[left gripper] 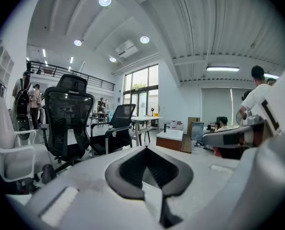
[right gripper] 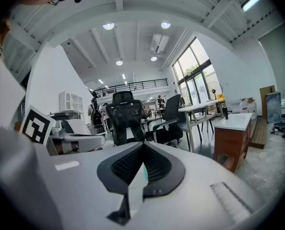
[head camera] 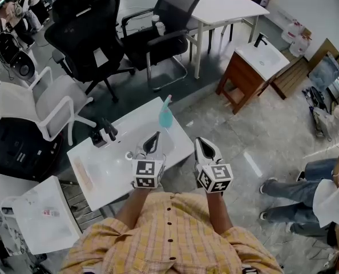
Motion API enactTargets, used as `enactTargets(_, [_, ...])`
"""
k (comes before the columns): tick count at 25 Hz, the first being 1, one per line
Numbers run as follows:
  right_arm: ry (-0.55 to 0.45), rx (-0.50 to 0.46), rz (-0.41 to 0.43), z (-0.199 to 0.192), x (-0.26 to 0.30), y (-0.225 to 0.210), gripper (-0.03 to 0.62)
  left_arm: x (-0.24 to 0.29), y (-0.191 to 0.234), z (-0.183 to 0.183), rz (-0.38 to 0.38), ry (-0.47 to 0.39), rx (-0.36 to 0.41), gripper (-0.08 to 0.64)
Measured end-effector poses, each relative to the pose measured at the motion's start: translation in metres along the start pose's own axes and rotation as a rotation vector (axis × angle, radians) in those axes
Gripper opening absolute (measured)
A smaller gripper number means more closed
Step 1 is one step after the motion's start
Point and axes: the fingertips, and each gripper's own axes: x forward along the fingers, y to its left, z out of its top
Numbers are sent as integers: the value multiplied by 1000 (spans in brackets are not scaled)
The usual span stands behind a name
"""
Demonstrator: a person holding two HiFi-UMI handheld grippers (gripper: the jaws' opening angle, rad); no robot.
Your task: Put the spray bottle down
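Observation:
The spray bottle [head camera: 165,114], clear with teal liquid and a pale trigger head, stands upright near the far right edge of the white sink countertop [head camera: 101,173]. Neither gripper holds it. My left gripper [head camera: 152,143] hovers over the countertop just short of the bottle, its jaws shut and empty. To its right my right gripper [head camera: 204,150] hangs past the countertop's right edge, above the floor, jaws together with nothing in them. In the left gripper view the left gripper [left gripper: 146,150] points level at the chairs. The right gripper [right gripper: 143,145] shows a teal sliver behind its jaws.
A black faucet [head camera: 104,133] stands at the countertop's back left. Black office chairs [head camera: 89,44] and a white chair [head camera: 41,104] stand beyond it. A white table [head camera: 226,7] and a wooden vanity [head camera: 252,70] are at the back right. People sit at the right edge [head camera: 323,181].

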Motion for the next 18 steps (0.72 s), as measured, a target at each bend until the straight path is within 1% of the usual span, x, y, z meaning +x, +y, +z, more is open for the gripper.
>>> enactTargets(12, [-17,-5,-16,5,-1,-5,-2,0,0,-5,-7,2,-19,-2])
enactTargets(18, [-17,-8,-21,6,1,-8,-2,3,-4,-4,-20,-2,-15,-2])
